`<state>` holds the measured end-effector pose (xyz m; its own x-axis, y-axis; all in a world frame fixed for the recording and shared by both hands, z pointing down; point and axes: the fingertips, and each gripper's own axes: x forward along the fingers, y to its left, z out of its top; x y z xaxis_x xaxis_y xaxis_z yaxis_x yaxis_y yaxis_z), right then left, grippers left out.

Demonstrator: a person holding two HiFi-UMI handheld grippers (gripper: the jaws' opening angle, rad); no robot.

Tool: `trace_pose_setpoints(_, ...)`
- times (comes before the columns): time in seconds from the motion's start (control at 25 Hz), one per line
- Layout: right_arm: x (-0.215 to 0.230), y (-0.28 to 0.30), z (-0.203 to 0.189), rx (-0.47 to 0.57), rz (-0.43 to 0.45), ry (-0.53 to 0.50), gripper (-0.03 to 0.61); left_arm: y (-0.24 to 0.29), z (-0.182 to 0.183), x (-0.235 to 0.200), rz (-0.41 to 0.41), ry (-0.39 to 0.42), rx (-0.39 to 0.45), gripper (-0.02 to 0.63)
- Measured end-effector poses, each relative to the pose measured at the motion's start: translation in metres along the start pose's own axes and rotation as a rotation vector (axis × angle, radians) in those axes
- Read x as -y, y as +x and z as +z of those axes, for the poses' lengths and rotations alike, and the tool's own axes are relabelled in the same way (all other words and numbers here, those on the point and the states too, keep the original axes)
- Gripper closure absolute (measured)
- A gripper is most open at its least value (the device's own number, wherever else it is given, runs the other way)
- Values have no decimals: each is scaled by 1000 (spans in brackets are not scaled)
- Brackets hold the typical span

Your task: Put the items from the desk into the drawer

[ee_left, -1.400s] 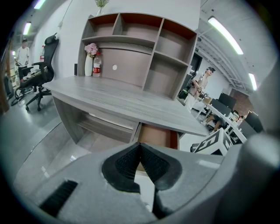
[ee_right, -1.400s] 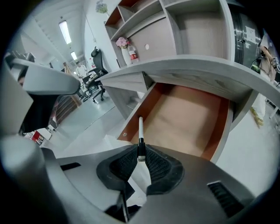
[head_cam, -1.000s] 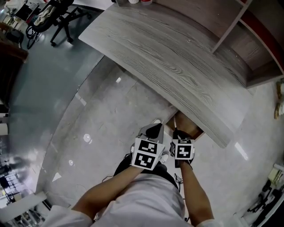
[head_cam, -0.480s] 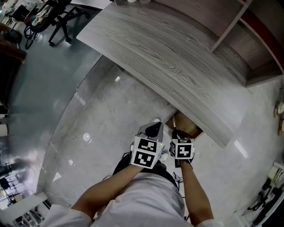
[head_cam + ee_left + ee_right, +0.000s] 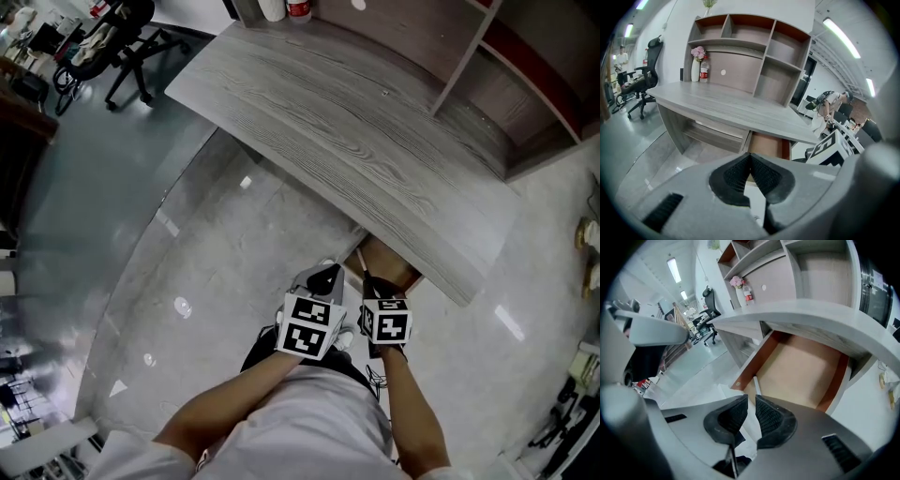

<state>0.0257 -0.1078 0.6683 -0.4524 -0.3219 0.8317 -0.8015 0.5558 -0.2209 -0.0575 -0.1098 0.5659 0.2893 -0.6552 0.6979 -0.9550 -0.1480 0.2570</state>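
Hanging open under the desk's (image 5: 356,141) near right end: drawer (image 5: 801,366). 2 grippers sit just near of it: left gripper (image 5: 750,157) clenched, right gripper (image 5: 751,402) pads nearly together. Vase (image 5: 695,70) and bottle (image 5: 704,71) stand far left on the desk.

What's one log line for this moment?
drawer open, looks empty | left gripper shut, empty | right gripper nearly shut, empty | vase, bottle on desk
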Motion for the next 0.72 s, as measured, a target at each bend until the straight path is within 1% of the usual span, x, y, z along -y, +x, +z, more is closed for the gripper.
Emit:
trace_pose_setpoints(0.36, -15, -67, 34, 200, 15, -3, 552, -15, 7, 34, -27, 37, 52, 612)
trace_pose_setpoints(0.72, -34, -127, 50, 354, 20, -42, 566, -36, 5, 67, -52, 84, 96, 612)
